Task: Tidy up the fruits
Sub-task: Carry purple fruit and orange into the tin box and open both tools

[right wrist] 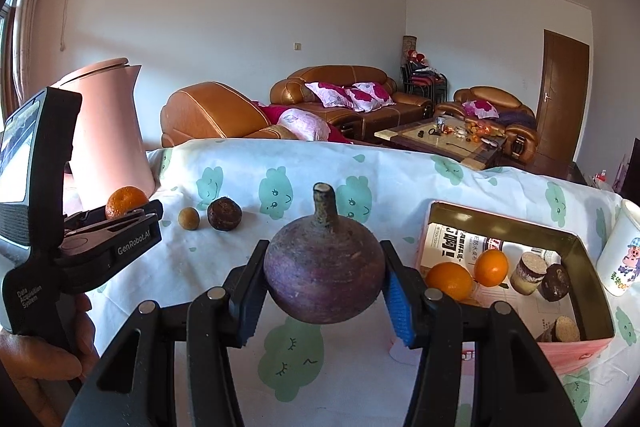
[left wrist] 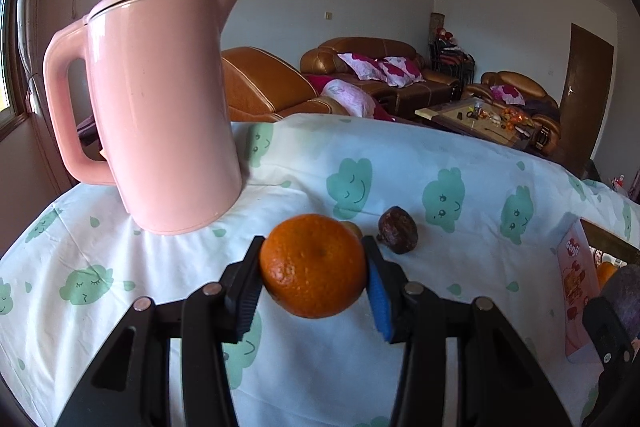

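Observation:
My left gripper [left wrist: 314, 269] is shut on an orange tangerine [left wrist: 313, 265], held above the cloth; it also shows in the right wrist view [right wrist: 124, 211]. My right gripper [right wrist: 324, 277] is shut on a purple mangosteen [right wrist: 324, 277] with a short stem, held left of the pink box [right wrist: 576, 343]. The box holds two oranges [right wrist: 448, 281], a dark fruit and cut sugarcane pieces. On the cloth lie a dark brown fruit [left wrist: 397, 230], also in the right wrist view [right wrist: 224, 214], and a small tan fruit [right wrist: 188, 218].
A pink kettle [left wrist: 160, 107] stands at the table's back left. A white cup [right wrist: 622, 255] stands right of the box. The table has a cloud-print cloth [left wrist: 440, 163]. Sofas and a coffee table are beyond.

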Tool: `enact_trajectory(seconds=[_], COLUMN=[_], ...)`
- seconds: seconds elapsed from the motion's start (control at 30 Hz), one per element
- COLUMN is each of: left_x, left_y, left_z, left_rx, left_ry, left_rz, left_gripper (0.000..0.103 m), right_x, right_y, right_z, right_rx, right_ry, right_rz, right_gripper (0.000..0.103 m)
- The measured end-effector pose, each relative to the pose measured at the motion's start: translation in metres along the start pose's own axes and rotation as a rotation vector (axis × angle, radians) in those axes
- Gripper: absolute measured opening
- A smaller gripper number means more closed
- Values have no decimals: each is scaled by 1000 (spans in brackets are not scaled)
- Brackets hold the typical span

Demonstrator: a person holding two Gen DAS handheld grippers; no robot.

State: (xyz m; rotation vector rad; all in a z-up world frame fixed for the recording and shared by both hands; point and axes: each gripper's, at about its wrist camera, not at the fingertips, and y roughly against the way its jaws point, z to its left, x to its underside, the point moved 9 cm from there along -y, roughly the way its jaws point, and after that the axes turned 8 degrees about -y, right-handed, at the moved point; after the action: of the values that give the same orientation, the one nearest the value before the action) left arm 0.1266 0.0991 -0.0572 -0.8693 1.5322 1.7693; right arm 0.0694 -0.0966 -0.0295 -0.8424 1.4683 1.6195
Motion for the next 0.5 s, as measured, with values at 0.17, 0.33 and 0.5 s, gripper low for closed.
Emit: enact_trajectory(seconds=[0.17,0.33,0.5], left_x=[4,11,17], left_y=[9,23,35], left_z=[-10,-15,-31], left_rx=[4,11,30], left_ry=[-14,-14,-37], left_rz=[-4,-9,-12], left_gripper=[48,48,48], right_x=[2,3,8], right_y=[6,10,19], right_z=[-6,-8,-16], right_rx=[3,1,-3], right_ry=[2,5,20], right_rz=[0,0,4], right_gripper=[54,54,54])
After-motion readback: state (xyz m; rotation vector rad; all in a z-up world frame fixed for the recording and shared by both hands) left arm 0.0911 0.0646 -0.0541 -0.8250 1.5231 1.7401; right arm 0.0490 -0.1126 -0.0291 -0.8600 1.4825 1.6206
